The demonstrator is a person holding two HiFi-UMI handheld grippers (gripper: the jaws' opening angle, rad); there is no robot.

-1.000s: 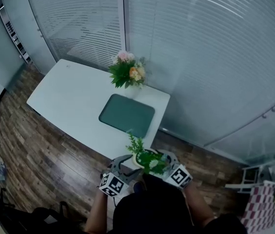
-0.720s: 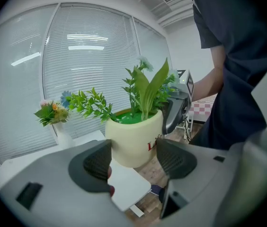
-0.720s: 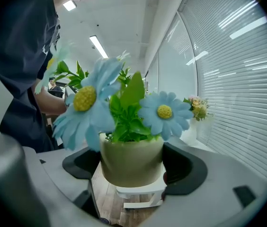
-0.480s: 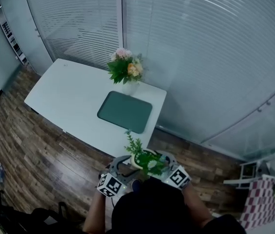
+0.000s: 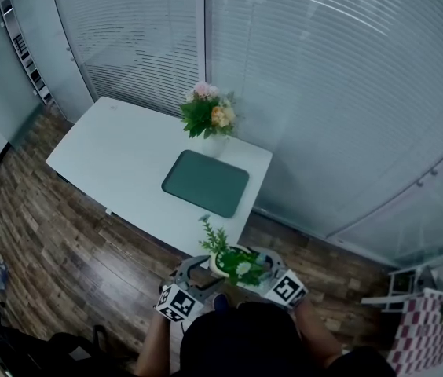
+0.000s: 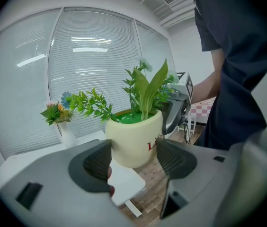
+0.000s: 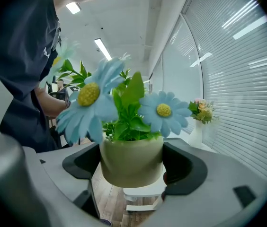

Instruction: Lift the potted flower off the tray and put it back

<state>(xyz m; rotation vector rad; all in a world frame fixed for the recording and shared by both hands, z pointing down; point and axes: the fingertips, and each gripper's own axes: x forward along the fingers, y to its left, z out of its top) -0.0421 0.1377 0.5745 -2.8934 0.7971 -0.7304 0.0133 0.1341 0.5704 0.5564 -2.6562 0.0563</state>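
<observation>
Potted flower (image 5: 236, 262) hangs above the floor, well short of the tray (image 5: 205, 183), its pot clamped in the right claw (image 7: 132, 167) and seemingly pinched by the left claw (image 6: 134, 161) too. Probably light, smooth and rigid: hold the pot wall, not the stems.

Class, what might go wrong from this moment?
1. The pot hangs over the floor; the left gripper seems to hold it only at its pad tips, so it may slip.
2. The vase stands close beside the tray; the pot's leaves may knock it on landing.
</observation>
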